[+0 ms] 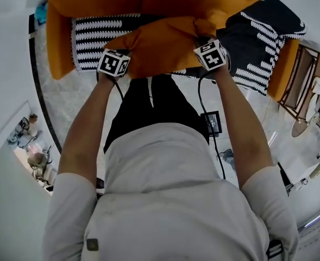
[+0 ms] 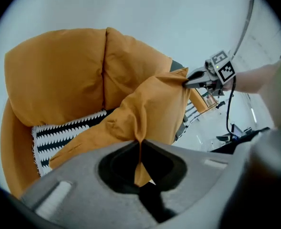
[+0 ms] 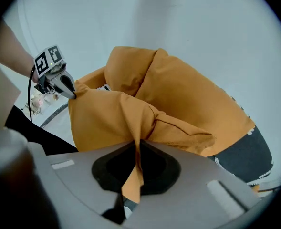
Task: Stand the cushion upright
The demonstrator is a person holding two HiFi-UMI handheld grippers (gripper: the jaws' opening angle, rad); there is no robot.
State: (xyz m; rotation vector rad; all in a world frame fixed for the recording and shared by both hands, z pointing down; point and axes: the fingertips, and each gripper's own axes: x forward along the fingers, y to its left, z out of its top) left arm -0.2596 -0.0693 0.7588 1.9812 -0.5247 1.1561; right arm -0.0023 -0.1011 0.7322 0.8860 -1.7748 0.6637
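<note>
The cushion (image 1: 160,45), plain orange and slack, hangs stretched between the two tongs, each of which has one of its near corners. The left tongs (image 2: 140,149) are closed tight on a pinch of the orange cover, and a tail of fabric pokes back through the hollow behind the jaws. The right tongs (image 3: 136,151) are clamped on the opposite corner in the same way, the cloth gathering into folds just ahead of their tips. Both tongs point steeply down, with their marker cubes facing up toward the head camera. The cushion's body runs from one pair to the other and sags away beyond them. Whether its far edge touches the seat cannot be made out.

Just beyond the tongs, under and behind the cushion, lies a black-and-white patterned throw (image 1: 94,39). It spreads over the seat and carries on to the right of the right tongs as a darker stretch. Farther out than the throw, two large orange back cushions (image 2: 59,75) stand side by side. An orange side panel (image 1: 56,42) rises left of the left tongs. Well off to the right of the right tongs stands a wooden frame (image 1: 303,78). A black cable (image 1: 202,99) drops from the right tongs to the pale floor (image 1: 78,99).
</note>
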